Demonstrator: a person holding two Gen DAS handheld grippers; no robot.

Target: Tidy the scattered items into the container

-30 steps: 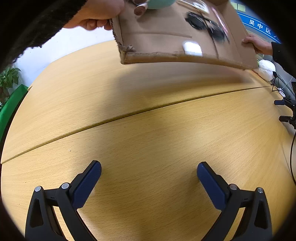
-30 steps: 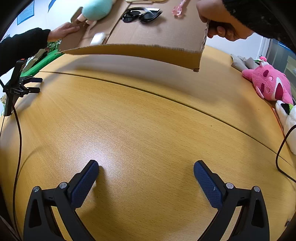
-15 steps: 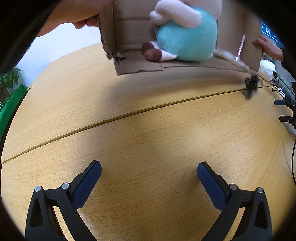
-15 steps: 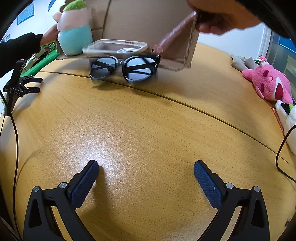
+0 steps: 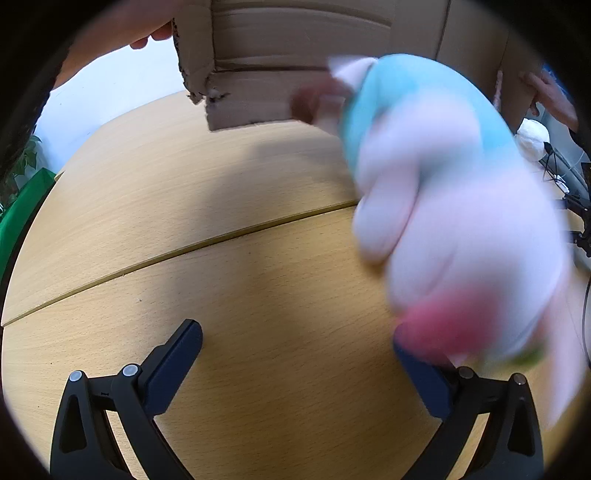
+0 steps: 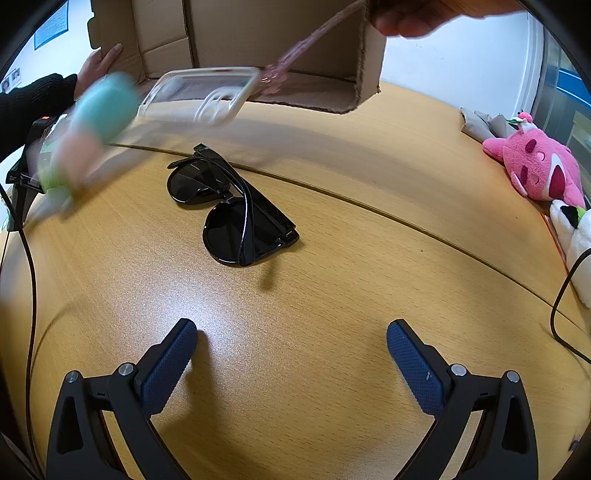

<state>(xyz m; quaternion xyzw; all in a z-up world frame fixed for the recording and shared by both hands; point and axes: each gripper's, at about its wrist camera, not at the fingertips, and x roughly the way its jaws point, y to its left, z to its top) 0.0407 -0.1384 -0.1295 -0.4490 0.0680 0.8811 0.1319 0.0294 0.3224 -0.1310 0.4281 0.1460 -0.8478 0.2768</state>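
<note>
Nearest, the left claw (image 5: 297,363) and the right claw (image 6: 291,356) both hang spread wide over the wooden surface (image 6: 332,295), each holding nothing. Beyond the right claw, one folded pair of black sunglasses (image 6: 231,206) lies on the surface near its middle seam. One teal-and-pink plush toy (image 5: 450,221) is blurred in mid-air, close in front of the left claw's right finger. Farther off, one clear phone case (image 6: 201,92) and one pink stick-like item (image 6: 295,55), both blurred, are airborne below the tipped cardboard box (image 6: 258,33). Two hands (image 6: 98,61) grip the box at its sides; nothing shows inside it. One pink plush (image 6: 535,166) rests at the surface's far right edge.
</note>
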